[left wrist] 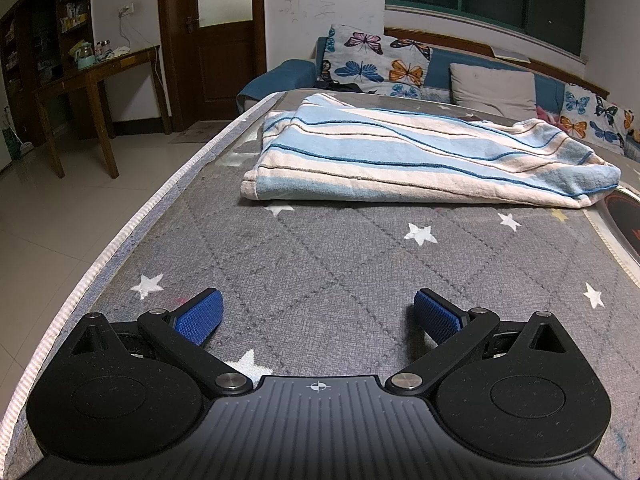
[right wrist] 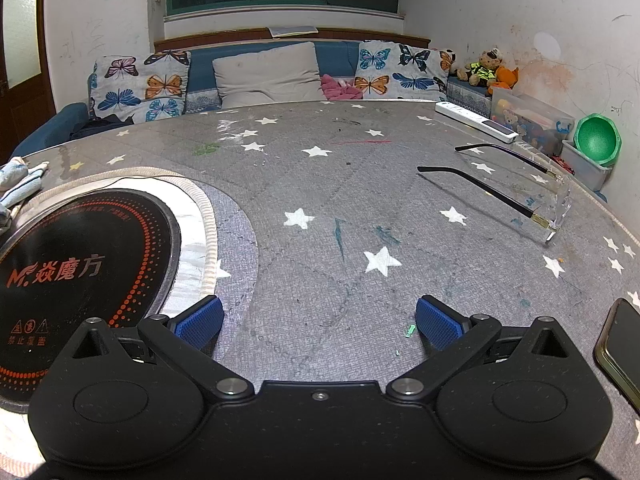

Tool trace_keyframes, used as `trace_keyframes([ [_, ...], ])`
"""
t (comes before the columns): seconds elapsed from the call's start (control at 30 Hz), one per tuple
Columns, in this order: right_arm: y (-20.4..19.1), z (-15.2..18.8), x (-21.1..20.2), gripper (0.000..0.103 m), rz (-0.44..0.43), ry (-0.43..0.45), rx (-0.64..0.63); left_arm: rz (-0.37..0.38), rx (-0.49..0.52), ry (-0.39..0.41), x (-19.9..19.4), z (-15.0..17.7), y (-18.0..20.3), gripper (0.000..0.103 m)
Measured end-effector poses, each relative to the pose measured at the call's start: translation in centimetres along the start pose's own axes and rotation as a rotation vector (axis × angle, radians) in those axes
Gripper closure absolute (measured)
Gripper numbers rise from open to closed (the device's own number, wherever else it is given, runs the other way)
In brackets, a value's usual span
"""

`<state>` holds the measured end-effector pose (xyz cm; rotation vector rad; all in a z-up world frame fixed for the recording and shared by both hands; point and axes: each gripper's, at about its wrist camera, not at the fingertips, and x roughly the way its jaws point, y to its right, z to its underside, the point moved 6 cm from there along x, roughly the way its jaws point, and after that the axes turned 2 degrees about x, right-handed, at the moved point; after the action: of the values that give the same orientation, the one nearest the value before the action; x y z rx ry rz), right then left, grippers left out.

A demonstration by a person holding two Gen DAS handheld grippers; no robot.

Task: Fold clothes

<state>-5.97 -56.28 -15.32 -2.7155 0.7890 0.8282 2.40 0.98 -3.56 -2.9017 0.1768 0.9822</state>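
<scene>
So here's where I'm at. My left gripper (left wrist: 318, 316) is hanging low over the grey star-print table cover (left wrist: 320, 264), jaws spread wide with nothing between the blue pads (left wrist: 199, 315). The thing I'm meant to be folding, a blue-and-white striped cloth (left wrist: 420, 156), is dead ahead at about 12 o'clock in the left view, well apart from the fingers. It's already lying in a roughly folded, flattish heap, the near edge fairly straight, the right end bunched up and reaching toward the black round hotplate (left wrist: 624, 220) that peeks in at 3 o'clock.

My right gripper (right wrist: 320, 320) is spread wide too and isn't holding anything, just star fabric under it. In that view the hotplate (right wrist: 80, 264) with orange dots and lettering sits at 9 o'clock, right next to my left finger, and only a scrap of the striped cloth (right wrist: 16, 184) shows at the far left edge, around 10 o'clock, at the hotplate's rim.

Other stuff on the table: a pair of glasses (right wrist: 516, 188) at about 2 o'clock, temples unfolded, a white power strip (right wrist: 476, 122) further back around 1 o'clock, and a phone (right wrist: 620, 352) lying just beside my right finger at 3 o'clock. Sofa with butterfly cushions (right wrist: 140, 84) runs along the back.
</scene>
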Motion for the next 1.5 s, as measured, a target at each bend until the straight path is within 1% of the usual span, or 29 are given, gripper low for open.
trace_keyframes([
  [0.4, 0.5, -0.1, 0.3, 0.0, 0.003, 0.002, -0.004, 0.0, 0.0, 0.0, 0.0, 0.0, 0.0, 0.0],
  [0.67, 1.7, -0.4, 0.4, 0.0, 0.001, 0.0, -0.001, 0.0, 0.0, 0.0, 0.0, 0.0, 0.0, 0.0],
  [1.5, 1.5, -0.4, 0.5, 0.0, 0.001, 0.0, -0.001, -0.001, 0.001, -0.001, 0.0, 0.0, 0.0, 0.0],
])
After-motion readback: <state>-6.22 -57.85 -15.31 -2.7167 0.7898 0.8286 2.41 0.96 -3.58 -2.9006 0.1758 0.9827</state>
